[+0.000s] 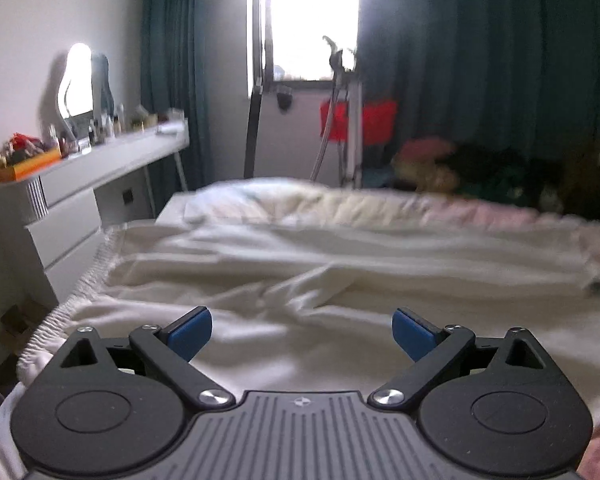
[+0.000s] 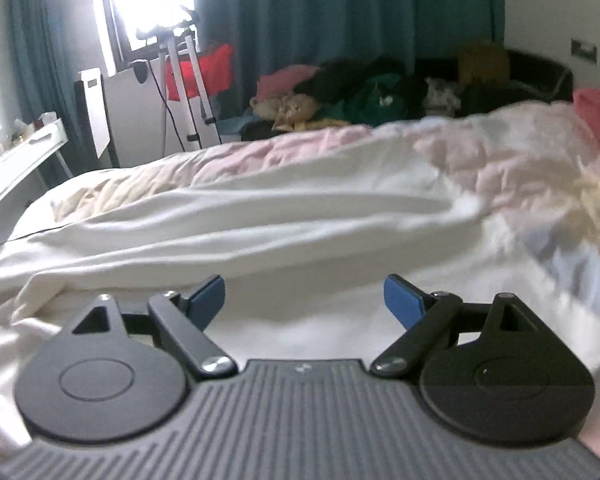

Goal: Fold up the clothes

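Both tongs empty. My left tongs have the blue pads spread wide, nothing between them, hovering above the white garment. My right tongs are just as wide apart, also holding nothing, only cloth lying underneath and past them.

Where the cloth is: the white garment is spread across the bed, running side to side between the near edge and the middle. In the left wrist view a gathered, elastic-looking hem sits by the bed's left edge, next to the white dresser. In the right wrist view a long raised ridge crosses the cloth; it may be a fold line or a doubled layer, I cannot tell which. Beyond it lies the pinkish quilted cover.

Progress, my read: cloth is laid out flat-ish but wrinkled, creases near the centre. At best one fold is in; no compact folded rectangle visible. Nothing stacked as finished that I can see. A heap of mixed clothes sits past the bed's far edge, dark, green, pink, unsorted, so plenty is likely left.

Next, I judge: pick a corner or edge of the white piece with each tongs, then bring it over. Both views are blurred, so edges are hard to place.
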Tool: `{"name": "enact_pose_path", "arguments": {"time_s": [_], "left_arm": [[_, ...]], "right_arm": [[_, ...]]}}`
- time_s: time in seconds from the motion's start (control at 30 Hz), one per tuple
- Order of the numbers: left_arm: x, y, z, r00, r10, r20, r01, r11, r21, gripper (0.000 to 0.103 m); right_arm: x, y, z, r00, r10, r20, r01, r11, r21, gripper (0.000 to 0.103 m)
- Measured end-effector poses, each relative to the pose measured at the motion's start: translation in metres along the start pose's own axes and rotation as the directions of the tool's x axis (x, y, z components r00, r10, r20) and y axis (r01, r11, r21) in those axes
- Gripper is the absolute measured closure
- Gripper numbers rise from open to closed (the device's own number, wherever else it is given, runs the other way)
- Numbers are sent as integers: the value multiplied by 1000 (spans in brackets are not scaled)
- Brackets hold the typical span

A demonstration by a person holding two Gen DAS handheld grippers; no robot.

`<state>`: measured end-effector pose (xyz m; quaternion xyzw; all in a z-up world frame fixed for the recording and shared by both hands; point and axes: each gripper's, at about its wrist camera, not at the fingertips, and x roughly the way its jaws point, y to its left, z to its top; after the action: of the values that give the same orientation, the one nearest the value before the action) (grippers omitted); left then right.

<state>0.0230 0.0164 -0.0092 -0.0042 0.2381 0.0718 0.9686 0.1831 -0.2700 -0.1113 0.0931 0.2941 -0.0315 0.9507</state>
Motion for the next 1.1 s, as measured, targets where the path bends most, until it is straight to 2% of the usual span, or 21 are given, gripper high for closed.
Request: {"name": "enact_pose_path", "arguments": {"time_s": [0.13,0.27,0.37,0.57,0.73,0.83,0.87,0.93,0.97,1.0,1.03,1.1], "left_arm": [[-75,-24,25,997,-72,8,72,997,-9,4],[-140,-46,50,988,-146,-49,144,989,-39,1],[-168,-68,66,983,-155,-98,155,988,-9,1],[-206,-93,77,981,-178,-81,181,983,36,1],[-206,-91,75,975,-168,-148,170,986,1,2],[-206,-80,75,982,-153,-110,150,988,-31,2],[-202,-76,75,980,-153,-126,148,988,-47,2],[-193,-67,74,974,-156,-167,144,986,-79,2],[-186,-62,72,960,-168,-224,148,984,-101,2],[-177,-58,69,939,-195,-283,165,978,-126,2],[-168,-55,66,929,-204,-310,170,976,-134,2],[-144,-50,59,942,-117,-314,89,991,-104,1]], "right_arm": [[3,4,-14,1000,-14,-24,13,1000,-16,15],[8,5,-18,1000,-26,-5,26,1000,-14,15],[8,2,-18,1000,-18,0,18,1000,-6,15],[13,-5,-21,999,-47,-12,47,999,-9,15],[10,-13,-20,999,-41,-16,42,999,30,15],[7,-20,-18,999,-44,-11,44,998,53,15],[7,-22,-18,999,-49,-12,49,997,60,15],[7,-26,-18,998,-57,-18,59,995,78,15],[7,-28,-18,998,-55,-22,56,994,93,15],[6,-31,-18,998,-52,-26,54,993,107,15],[6,-34,-18,998,-47,-29,51,991,122,15],[7,-38,-18,998,-47,-39,52,989,140,15]]}}
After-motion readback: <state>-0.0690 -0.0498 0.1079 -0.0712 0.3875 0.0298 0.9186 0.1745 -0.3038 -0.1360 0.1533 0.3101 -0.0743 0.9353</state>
